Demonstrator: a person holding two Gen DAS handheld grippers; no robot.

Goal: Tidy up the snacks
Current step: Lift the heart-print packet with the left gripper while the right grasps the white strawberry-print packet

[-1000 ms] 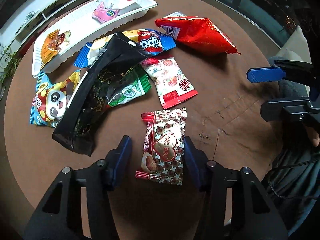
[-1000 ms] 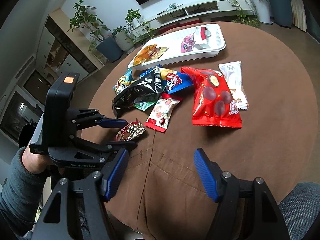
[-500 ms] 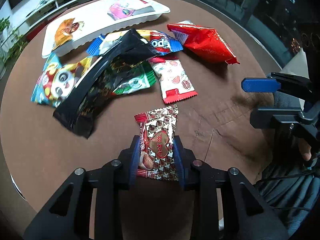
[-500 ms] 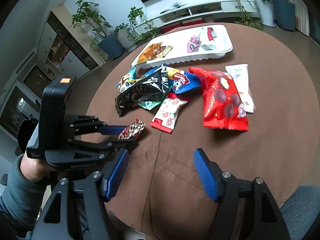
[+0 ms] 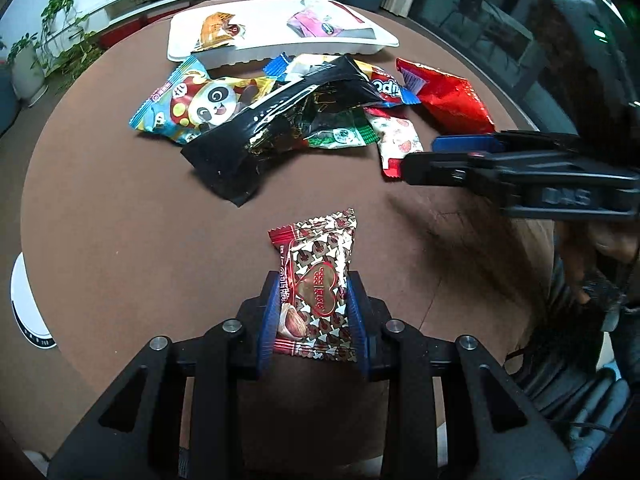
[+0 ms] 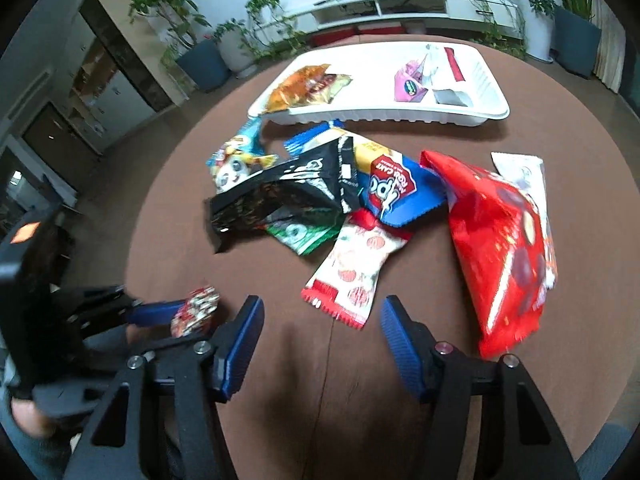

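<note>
My left gripper [image 5: 314,316] is shut on a red and silver heart-print chocolate packet [image 5: 320,272], its pads pressing both sides, near the front of the brown round table [image 5: 120,240]. The right wrist view shows this gripper [image 6: 176,316] and packet [image 6: 198,310] at lower left. My right gripper [image 6: 320,314] is closing with nothing pinched. The lower end of a red-and-white strawberry packet [image 6: 356,264] lies just ahead between its fingertips. In the left wrist view the right gripper [image 5: 420,156] hovers over that packet [image 5: 396,136]. A white tray [image 5: 280,50] at the back holds an orange and a pink packet.
A pile lies before the tray: a black bag [image 5: 280,120], a panda packet [image 5: 192,104], a blue packet [image 6: 396,192], a green packet [image 6: 304,234], a red bag [image 6: 500,248] and a white packet [image 6: 524,172]. A round white device [image 5: 24,308] sits beyond the table's left edge.
My left jaws closed on the heart-print packet and it shifted with them. My right gripper moved forward toward the pile, up to the strawberry packet, and its jaws narrowed slightly.
</note>
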